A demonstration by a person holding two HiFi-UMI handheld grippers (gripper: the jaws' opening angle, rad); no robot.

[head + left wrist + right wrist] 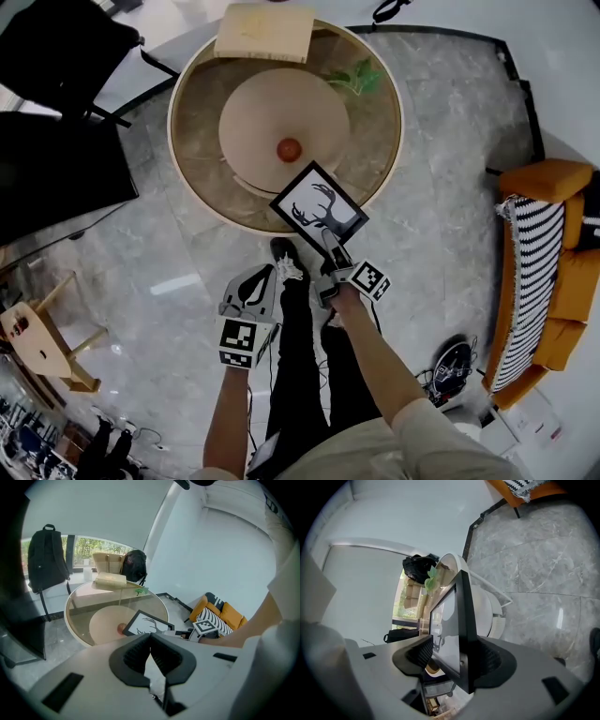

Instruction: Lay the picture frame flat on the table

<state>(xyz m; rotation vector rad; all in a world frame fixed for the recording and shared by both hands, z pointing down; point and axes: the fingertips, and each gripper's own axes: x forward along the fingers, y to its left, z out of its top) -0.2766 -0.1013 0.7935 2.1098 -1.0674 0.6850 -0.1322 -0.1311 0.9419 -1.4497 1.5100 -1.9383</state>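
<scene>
A beige box (264, 31) lies at twelve o'clock in the head view, a green sprig (359, 77) at one. An orange sofa (572, 281) stands at three, a wooden stool (33, 337) at eight.

Home lounge, prob.: orange sofa (570, 281), round glass table (192, 150), marble floor (450, 187).

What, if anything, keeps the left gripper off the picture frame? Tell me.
Probably nothing: only floor and bare table lie between the left gripper and the picture frame; the right gripper straddles only its near corner.

Round glass table (199, 117), picture frame (319, 208), beige box (264, 31)
</scene>
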